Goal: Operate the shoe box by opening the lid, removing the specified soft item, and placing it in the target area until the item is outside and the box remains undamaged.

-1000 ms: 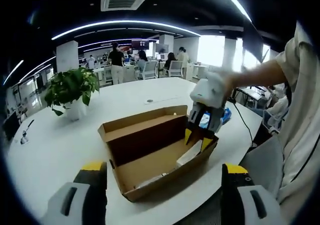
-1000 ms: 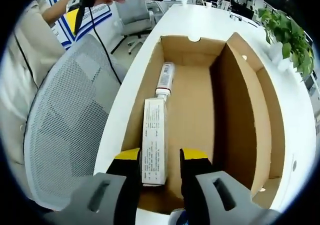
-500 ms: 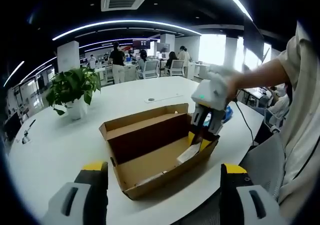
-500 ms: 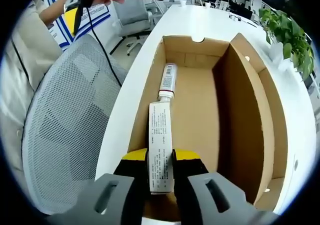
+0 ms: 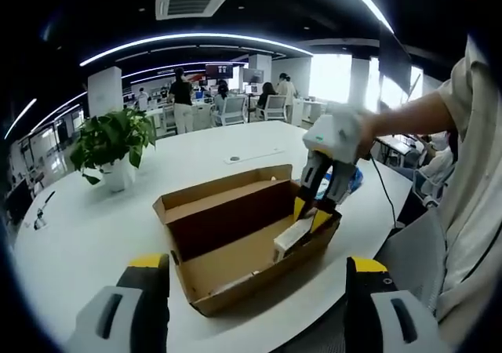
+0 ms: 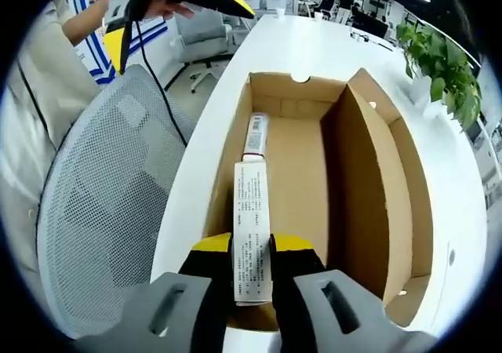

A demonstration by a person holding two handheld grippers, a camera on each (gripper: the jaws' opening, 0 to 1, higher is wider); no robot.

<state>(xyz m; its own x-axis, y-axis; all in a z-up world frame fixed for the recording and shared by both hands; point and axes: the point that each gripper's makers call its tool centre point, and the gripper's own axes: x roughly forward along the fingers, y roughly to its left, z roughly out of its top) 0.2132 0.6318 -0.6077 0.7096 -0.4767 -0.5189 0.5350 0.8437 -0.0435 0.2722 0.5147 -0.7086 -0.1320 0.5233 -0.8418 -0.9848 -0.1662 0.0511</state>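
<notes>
Left gripper view, left to right. Potted plant (image 5: 112, 137) with glossy green leaves stands on the white, smooth, round-edged desk (image 5: 78, 227), well apart from the shoe box (image 5: 243, 235). Box: plain brown corrugated card, rectangular, lid already folded back and standing upright along the far long side. Left gripper (image 5: 255, 306): jaws spread wide, nothing between them, held short of the box's near wall.

At the box's right end the right gripper (image 5: 311, 212) reaches down inside, closed on a small carton (image 5: 292, 238) — white, slim, rectangular, printed text on its face. Carton's gripped end is raised toward the box rim; its lower end is down inside the box.

Right gripper view. Grey mesh chair (image 6: 102, 212) sits at left beside the desk edge. Carton (image 6: 252, 231) lies with its long axis straight ahead along the jaws, parallel to the box's long walls and close to the left wall (image 6: 227, 180). Beyond it, in line, a tube-like item (image 6: 256, 133) lies on the box floor, untouched.

Judgement: the right gripper has the item; the way out is upward along the jaws' axis, clear of the left wall so the card is not snagged. Whether the carton is the "soft item" meant, I cannot tell.
</notes>
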